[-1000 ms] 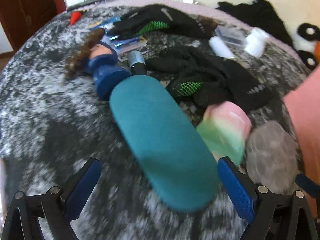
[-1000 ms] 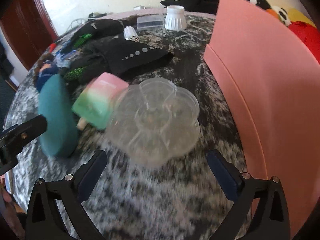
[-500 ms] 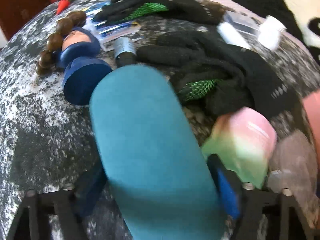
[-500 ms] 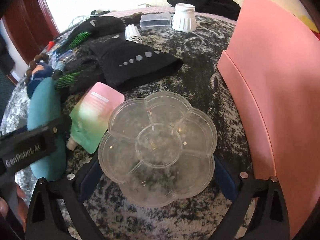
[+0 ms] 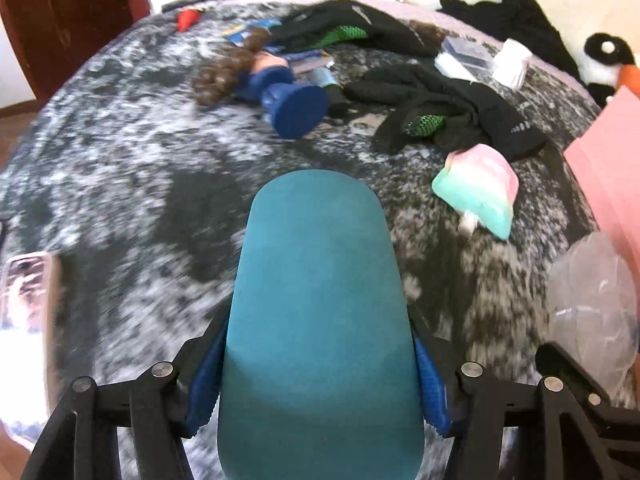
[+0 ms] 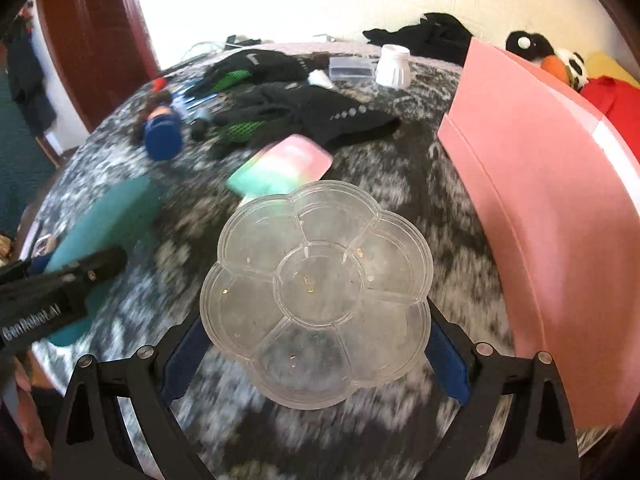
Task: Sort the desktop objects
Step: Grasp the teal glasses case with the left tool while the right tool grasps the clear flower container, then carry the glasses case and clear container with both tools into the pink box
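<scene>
My left gripper (image 5: 318, 392) is shut on a long teal case (image 5: 320, 320) and holds it lifted over the grey mottled table (image 5: 120, 152). My right gripper (image 6: 316, 344) is shut on a clear flower-shaped compartment tray (image 6: 316, 292), also lifted above the table. The teal case (image 6: 104, 224) and the left gripper's body show at the left of the right wrist view. The clear tray (image 5: 592, 312) shows at the right edge of the left wrist view.
A pink-green pouch (image 5: 480, 192), black gloves with green mesh (image 5: 452, 120), a blue doll (image 5: 276, 92), a white cap (image 6: 394, 66) and a clear small box (image 6: 350, 68) lie on the table. A pink box (image 6: 540, 200) stands at right. A phone (image 5: 28, 292) lies at left.
Both grippers closed from open, the left on the teal case and the right on the clear tray, and lifted them. The case has come away from the doll and the pouch.
</scene>
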Available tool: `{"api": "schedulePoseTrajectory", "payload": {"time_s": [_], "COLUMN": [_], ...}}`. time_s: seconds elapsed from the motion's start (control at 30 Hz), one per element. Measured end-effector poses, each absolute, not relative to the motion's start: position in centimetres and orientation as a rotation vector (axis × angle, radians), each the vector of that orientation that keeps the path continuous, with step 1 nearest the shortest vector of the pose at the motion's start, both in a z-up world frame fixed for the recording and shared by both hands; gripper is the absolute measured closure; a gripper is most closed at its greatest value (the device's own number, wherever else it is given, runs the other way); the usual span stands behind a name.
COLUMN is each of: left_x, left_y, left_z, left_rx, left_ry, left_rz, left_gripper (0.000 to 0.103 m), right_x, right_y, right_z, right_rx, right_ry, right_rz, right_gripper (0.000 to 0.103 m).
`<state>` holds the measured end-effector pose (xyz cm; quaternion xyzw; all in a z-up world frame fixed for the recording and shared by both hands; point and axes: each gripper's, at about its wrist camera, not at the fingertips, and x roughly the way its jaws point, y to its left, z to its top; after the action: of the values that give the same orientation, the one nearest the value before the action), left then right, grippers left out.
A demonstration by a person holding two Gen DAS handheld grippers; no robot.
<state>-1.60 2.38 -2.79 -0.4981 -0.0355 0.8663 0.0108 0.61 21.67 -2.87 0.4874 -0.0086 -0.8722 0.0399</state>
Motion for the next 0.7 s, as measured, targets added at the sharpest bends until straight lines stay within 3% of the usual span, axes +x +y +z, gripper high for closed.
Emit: {"api": "schedulePoseTrajectory", "payload": {"time_s": [0.7], "left_x": [10.0], "left_y": [4.8], "left_z": [6.6], "left_rx": [-1.276], "left_ry": [-0.05], "left_rz": [2.73], "left_gripper": [0.035], "right_x": [15.1], "right_y": [22.9], "right_z": [7.4], "right_rx": [1.232], "right_ry": [-0.046], "right_rz": [-2.79], "right_gripper": [0.006]}}
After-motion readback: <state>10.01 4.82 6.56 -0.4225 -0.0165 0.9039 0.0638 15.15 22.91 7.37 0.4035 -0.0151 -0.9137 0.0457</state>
